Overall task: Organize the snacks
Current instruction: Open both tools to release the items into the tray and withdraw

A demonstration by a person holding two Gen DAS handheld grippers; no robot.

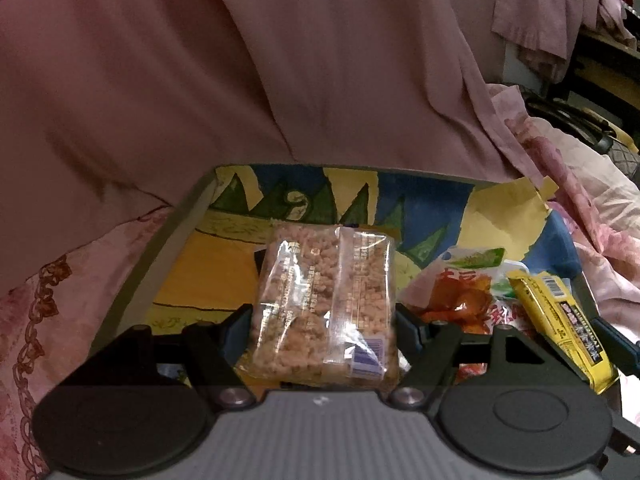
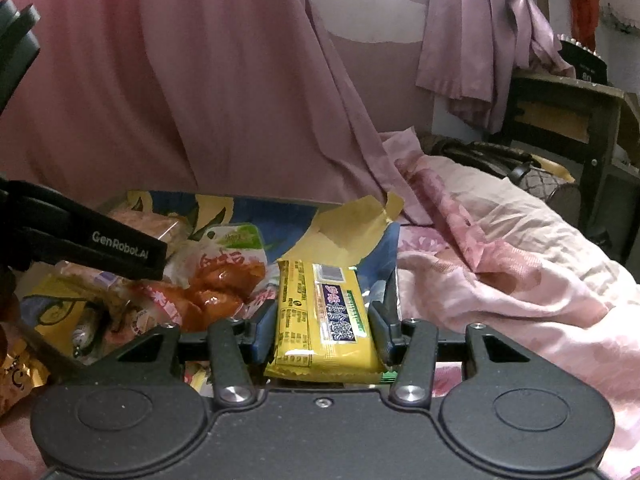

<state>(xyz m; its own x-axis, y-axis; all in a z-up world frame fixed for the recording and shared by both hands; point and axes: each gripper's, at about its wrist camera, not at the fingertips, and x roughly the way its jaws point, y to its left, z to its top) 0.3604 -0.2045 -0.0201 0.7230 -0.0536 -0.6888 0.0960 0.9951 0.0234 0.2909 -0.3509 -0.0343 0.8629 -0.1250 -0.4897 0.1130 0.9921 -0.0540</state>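
My left gripper (image 1: 324, 326) is shut on a clear-wrapped brown rice cake (image 1: 326, 300) and holds it over a colourful cartoon-printed box (image 1: 224, 276). My right gripper (image 2: 322, 330) is shut on a yellow snack bar (image 2: 326, 316) above the box's right corner (image 2: 384, 248). The yellow bar also shows at the right of the left wrist view (image 1: 560, 320). The left gripper's finger (image 2: 100, 250) reaches in from the left of the right wrist view. An orange-red snack bag (image 2: 216, 284) lies in the box between the two grippers and also shows in the left wrist view (image 1: 460, 296).
A green-topped packet (image 2: 236, 238) lies behind the orange bag. A gold wrapper (image 2: 18, 376) sits at the left edge. Pink floral bedding (image 2: 500, 280) surrounds the box, and a pink curtain (image 1: 240, 60) hangs behind. A dark wooden table (image 2: 568, 116) stands at the far right.
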